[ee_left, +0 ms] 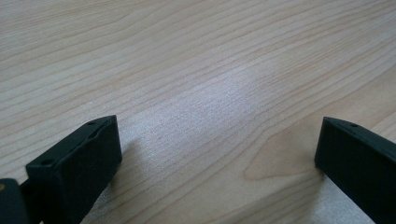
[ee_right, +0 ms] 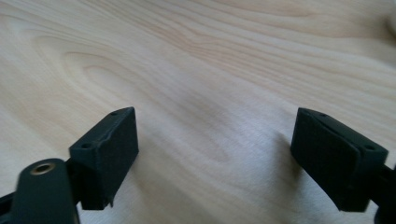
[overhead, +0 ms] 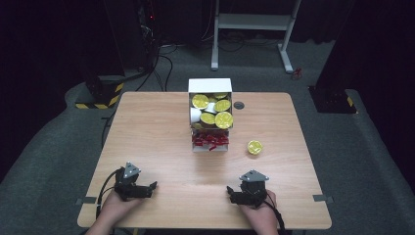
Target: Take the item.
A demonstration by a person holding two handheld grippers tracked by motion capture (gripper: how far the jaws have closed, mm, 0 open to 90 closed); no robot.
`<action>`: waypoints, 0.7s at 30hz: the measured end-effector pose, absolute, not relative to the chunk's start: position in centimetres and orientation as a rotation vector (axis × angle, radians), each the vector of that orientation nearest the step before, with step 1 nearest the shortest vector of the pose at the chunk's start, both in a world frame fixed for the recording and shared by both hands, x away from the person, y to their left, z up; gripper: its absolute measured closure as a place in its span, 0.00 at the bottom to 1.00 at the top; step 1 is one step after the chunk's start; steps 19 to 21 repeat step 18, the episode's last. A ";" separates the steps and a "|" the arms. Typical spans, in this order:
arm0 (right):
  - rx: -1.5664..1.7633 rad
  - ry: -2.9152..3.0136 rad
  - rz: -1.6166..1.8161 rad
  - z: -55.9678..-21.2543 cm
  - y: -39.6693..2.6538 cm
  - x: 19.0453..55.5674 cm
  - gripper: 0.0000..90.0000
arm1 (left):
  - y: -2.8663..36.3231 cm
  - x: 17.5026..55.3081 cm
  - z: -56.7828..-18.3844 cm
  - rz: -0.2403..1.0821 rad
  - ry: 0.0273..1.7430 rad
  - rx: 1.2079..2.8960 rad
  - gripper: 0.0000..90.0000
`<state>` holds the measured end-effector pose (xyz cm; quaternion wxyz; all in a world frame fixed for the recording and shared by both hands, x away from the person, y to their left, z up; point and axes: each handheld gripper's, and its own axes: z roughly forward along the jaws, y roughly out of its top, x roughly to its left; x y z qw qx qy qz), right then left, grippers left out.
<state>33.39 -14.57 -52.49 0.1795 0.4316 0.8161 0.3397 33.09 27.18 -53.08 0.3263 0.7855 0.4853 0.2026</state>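
A white box (overhead: 210,85) stands at the back middle of the wooden table (overhead: 147,132), with several yellow-lidded cups (overhead: 215,112) in its upper part and red pieces (overhead: 210,141) in its lower front part. One yellow-lidded cup (overhead: 254,147) sits alone on the table to the right of the box. My left gripper (overhead: 150,188) rests at the front left, jaws wide apart over bare wood (ee_left: 219,135). At the front right my right gripper (overhead: 230,192) is also open over bare wood (ee_right: 215,126). Nothing is between either pair of jaws.
A small dark round disc (overhead: 239,105) lies on the table right of the box. Beyond the table, a white stand (overhead: 254,22) is on the grey floor, and a black-and-yellow striped base (overhead: 100,98) is at the back left.
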 end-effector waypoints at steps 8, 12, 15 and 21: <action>1.201 2.310 0.925 -52.6 -13.5 34.0 0.11 | 27.2 33.2 -53.0 0.529 1.262 2.070 0.01; 1.217 2.301 0.922 -52.6 -13.3 34.0 0.10 | 27.2 33.2 -53.0 0.529 1.264 2.070 0.01; 1.246 2.293 0.920 -52.6 -13.2 33.8 0.11 | 27.2 33.2 -53.0 0.529 1.265 2.070 0.01; 1.247 2.293 0.919 -52.6 -13.2 33.8 0.10 | 27.2 33.2 -53.0 0.528 1.263 2.070 0.01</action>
